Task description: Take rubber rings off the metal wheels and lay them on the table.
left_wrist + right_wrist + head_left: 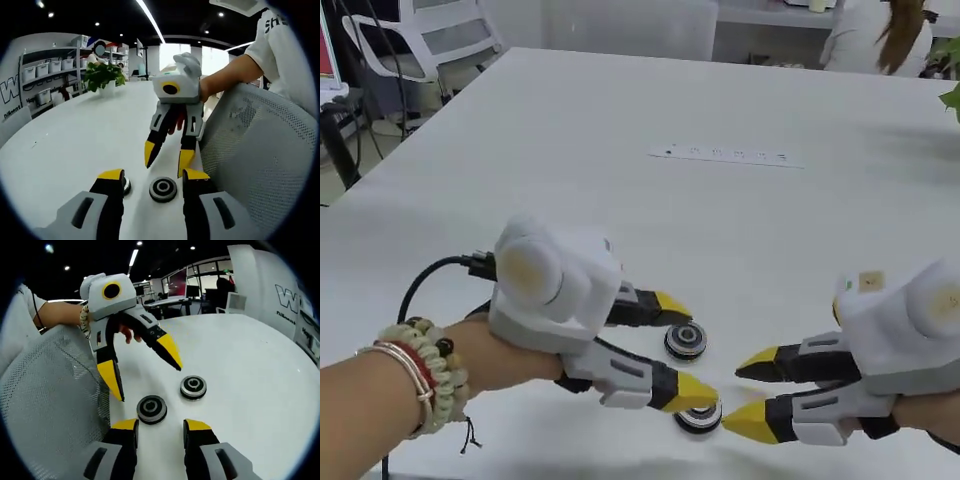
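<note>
Two wheels (686, 341) (699, 417) sit close together on the white bench (620, 120), near its front edge, each lying flat with its dark rubber ring (193, 387) on. From the head view, the left gripper (688, 350) reaches in from the left, jaws wide apart and gripping nothing. One wheel lies between its yellow tips and the other is partly tucked under the nearer jaw. The right gripper (738, 392) comes in from the right, tips pointing at the wheels, jaws also apart and empty, just short of the nearer wheel. Over to the left gripper view: one wheel (163, 189) lies between that gripper's own jaws, the second (125, 186) peeks out beside one jaw, and the right gripper (166, 162) hangs just beyond. The right gripper view has both wheels (152, 409) ahead of its parted jaws. A black cable (425, 275) trails from the left gripper, beaded bracelets (415, 375) circle that wrist, and a white power strip (725, 154) lies farther back on the bench.
</note>
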